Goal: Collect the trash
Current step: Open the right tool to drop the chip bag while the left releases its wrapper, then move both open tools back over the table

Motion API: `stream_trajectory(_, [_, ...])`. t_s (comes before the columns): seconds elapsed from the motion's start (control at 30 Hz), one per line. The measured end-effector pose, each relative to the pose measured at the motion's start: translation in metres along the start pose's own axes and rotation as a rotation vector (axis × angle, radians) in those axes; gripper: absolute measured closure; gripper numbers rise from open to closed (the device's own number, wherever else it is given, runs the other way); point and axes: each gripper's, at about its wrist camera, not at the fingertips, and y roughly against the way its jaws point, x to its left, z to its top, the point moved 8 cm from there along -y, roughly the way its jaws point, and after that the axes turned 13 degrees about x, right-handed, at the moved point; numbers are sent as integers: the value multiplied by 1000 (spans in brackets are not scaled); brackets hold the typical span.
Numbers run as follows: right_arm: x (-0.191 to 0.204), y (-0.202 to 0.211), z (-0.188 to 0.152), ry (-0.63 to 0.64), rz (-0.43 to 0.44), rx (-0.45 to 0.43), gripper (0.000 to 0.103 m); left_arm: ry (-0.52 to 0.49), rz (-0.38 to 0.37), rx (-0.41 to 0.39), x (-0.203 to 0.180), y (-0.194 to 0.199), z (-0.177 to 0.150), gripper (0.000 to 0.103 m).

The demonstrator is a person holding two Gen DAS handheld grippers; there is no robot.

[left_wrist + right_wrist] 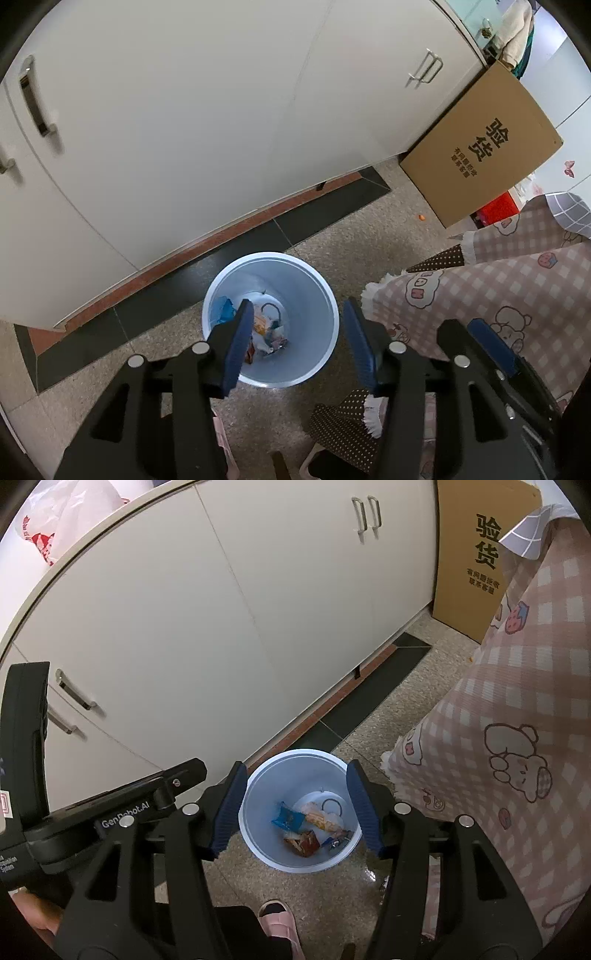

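Your left hand-held gripper (295, 334) hangs above the white bin (221, 280) with its blue pads spread wide and nothing between them; your right hand-held gripper (295, 806) does the same, released and empty, its fingers framing the bin from above without touching it.

As for the task, the trash (306, 827) already lies at the bottom of the bin: a blue wrapper (288, 818), an orange-red packet (303, 843), and some pale scraps, all resting inside on the floor (332, 904) beside the cabinet (184, 627). You appear to be near the end, since neither tool carries anything. What remains cannot be judged fully from here: the desk under the pink checked cloth (517, 720) is mostly hidden, so more litter may sit there out of sight.
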Motion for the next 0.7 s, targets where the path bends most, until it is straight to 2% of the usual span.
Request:
stream_trajectory(0.17, [13, 15, -1, 14, 23, -12, 47, 11, 0, -34, 7, 25, -7, 53])
stream_trajectory(0.3, [30, 39, 0, 33, 65, -37, 47, 35, -15, -113, 13, 64, -13, 53])
stream_trajectory(0.4, [46, 70, 4, 60, 90, -84, 47, 69, -45, -196, 13, 105, -19, 50])
stream_trajectory(0.5, [54, 111, 10, 77, 75, -165, 47, 71, -59, -274, 5, 141, -23, 49])
stream_trajectory(0.57, [54, 142, 11, 75, 71, -220, 47, 55, -80, -335, -9, 170, -27, 47])
stream_trajectory(0.7, [31, 206, 10, 57, 42, -323, 46, -12, -129, -394, -50, 207, -31, 44])
